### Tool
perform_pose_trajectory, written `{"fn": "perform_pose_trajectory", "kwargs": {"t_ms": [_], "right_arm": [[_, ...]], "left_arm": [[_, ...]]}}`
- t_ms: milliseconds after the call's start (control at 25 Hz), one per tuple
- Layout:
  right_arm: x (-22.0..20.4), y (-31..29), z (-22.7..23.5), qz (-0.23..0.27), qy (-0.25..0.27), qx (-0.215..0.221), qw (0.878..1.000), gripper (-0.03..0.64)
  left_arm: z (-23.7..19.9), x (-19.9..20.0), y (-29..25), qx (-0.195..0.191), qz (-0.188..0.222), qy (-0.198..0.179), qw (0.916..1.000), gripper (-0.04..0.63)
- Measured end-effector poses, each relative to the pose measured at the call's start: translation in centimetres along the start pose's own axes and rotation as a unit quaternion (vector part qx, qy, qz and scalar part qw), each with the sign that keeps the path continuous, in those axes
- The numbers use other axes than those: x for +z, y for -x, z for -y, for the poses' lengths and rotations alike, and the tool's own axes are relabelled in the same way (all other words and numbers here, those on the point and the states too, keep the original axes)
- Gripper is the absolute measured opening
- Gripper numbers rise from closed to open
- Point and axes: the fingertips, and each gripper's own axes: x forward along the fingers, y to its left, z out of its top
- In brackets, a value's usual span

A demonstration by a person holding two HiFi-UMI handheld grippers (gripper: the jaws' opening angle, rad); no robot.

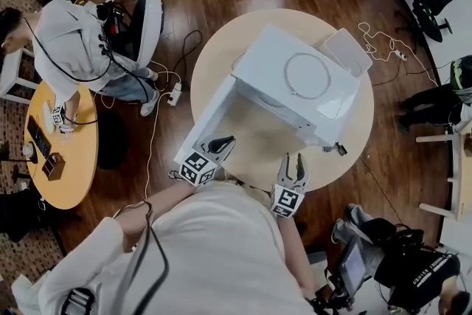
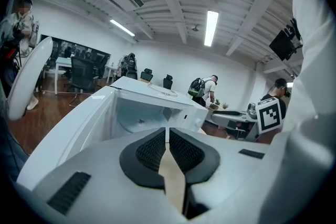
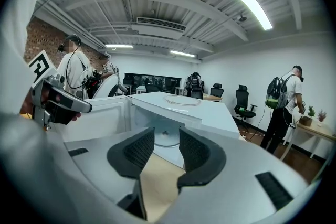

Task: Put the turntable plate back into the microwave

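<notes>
The white microwave (image 1: 258,70) stands on a round wooden table (image 1: 221,48) with its door (image 1: 203,122) swung open to the left. The clear glass turntable plate (image 1: 310,75) lies on the microwave's roof, also seen as a thin ring in the left gripper view (image 2: 163,91) and in the right gripper view (image 3: 181,100). My left gripper (image 1: 223,142) hangs shut and empty by the open door's edge (image 2: 167,136). My right gripper (image 1: 293,162) is open with nothing between its jaws, in front of the cavity (image 3: 167,144). Both face the cavity; its round floor recess (image 3: 161,139) shows.
A white square pad (image 1: 346,52) lies at the table's far right, with cables (image 1: 380,40) beyond it. A person in white (image 1: 70,40) stands at a small yellow table (image 1: 70,158) to the left. Office chairs and desks ring the room.
</notes>
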Motion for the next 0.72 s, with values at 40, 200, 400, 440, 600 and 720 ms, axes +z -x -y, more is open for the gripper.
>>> {"fn": "perform_pose_trajectory", "kwargs": {"t_ms": [40, 200, 400, 440, 600, 720], "right_arm": [[0.1, 0.1, -0.1, 0.002, -0.001, -0.002, 1.0, 0.146], [0.2, 0.3, -0.6, 0.007, -0.004, -0.002, 1.0, 0.146], [0.4, 1.5, -1.6, 0.008, -0.005, 0.018, 1.0, 0.147], [0.4, 1.8, -1.8, 0.007, -0.006, 0.02, 1.0, 0.147], [0.9, 2.8, -2.8, 0.013, -0.013, 0.043, 0.999, 0.147], [1.0, 3.4, -3.5, 0.02, -0.013, 0.067, 0.998, 0.147]], "left_arm": [[0.2, 0.0, 0.1, -0.004, 0.002, 0.001, 1.0, 0.011], [1.0, -0.3, 0.1, -0.019, 0.005, 0.0, 0.9998, 0.011], [1.6, -1.0, 0.4, -0.029, 0.001, 0.007, 0.9996, 0.012], [1.6, -0.9, 0.4, -0.028, 0.003, 0.015, 0.9995, 0.012], [2.2, 0.4, 0.8, -0.041, 0.017, 0.047, 0.9979, 0.012], [3.2, 1.0, 1.1, -0.052, 0.027, 0.041, 0.9974, 0.012]]}}
